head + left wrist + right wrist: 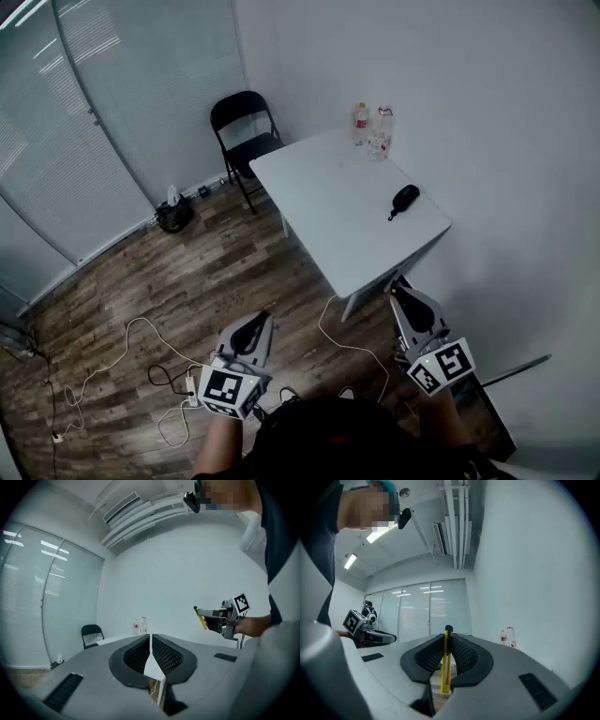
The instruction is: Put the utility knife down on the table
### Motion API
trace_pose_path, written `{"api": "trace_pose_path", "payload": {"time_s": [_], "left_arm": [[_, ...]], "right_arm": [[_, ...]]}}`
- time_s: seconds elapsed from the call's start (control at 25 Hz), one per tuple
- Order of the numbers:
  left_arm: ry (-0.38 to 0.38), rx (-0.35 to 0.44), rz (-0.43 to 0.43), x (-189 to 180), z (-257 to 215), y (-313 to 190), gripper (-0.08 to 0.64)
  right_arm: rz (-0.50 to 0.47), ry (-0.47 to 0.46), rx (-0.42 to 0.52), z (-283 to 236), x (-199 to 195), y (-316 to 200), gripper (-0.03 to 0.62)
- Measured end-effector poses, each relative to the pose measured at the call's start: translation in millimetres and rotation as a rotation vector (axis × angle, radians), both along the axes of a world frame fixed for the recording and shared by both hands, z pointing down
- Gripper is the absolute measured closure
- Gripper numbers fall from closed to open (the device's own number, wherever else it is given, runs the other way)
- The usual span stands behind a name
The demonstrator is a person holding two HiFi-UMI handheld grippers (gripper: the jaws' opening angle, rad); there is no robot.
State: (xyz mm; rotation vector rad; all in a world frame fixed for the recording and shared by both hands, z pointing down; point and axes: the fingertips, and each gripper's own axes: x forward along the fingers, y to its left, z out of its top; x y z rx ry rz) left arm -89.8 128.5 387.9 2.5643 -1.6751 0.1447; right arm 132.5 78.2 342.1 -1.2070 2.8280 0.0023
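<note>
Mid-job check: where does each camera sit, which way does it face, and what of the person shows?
Head view: on the person's head, looking steeply down at floor and white table; left gripper, right gripper and torso show.
Left gripper view: on the left gripper, over its closed, empty jaws toward the table; sleeve and right gripper show.
Right gripper view: over jaws shut on the utility knife, toward glass partitions; left gripper shows.
Shared: the bottles appear in all three.

left gripper: jaws together | right gripper: jaws clamped on utility knife
</note>
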Motion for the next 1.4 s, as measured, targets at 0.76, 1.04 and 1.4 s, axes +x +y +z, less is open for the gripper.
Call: {"api": "trace_pose_path", "payload": {"time_s": [0.76, 1.04, 1.4], "left_arm": [[-0.016, -0.037, 0.03, -3.5, 0.9, 0.5, 0.526], [-0.024, -0.051, 0.047, -36.0, 19.0, 9.2, 0.525], [-0.006, -0.073, 0.13, -70.7, 39.0, -4.1, 0.526]], "right_arm": [[-0.03, -0.016, -0.041, 10.2, -19.5, -3.3, 0.531], [-0.025, -0.012, -0.077, 25.1, -57.1, -1.3, 0.531], [0.014, 0.026, -0.109, 36.5, -99.2, 2.5, 0.531]]}}
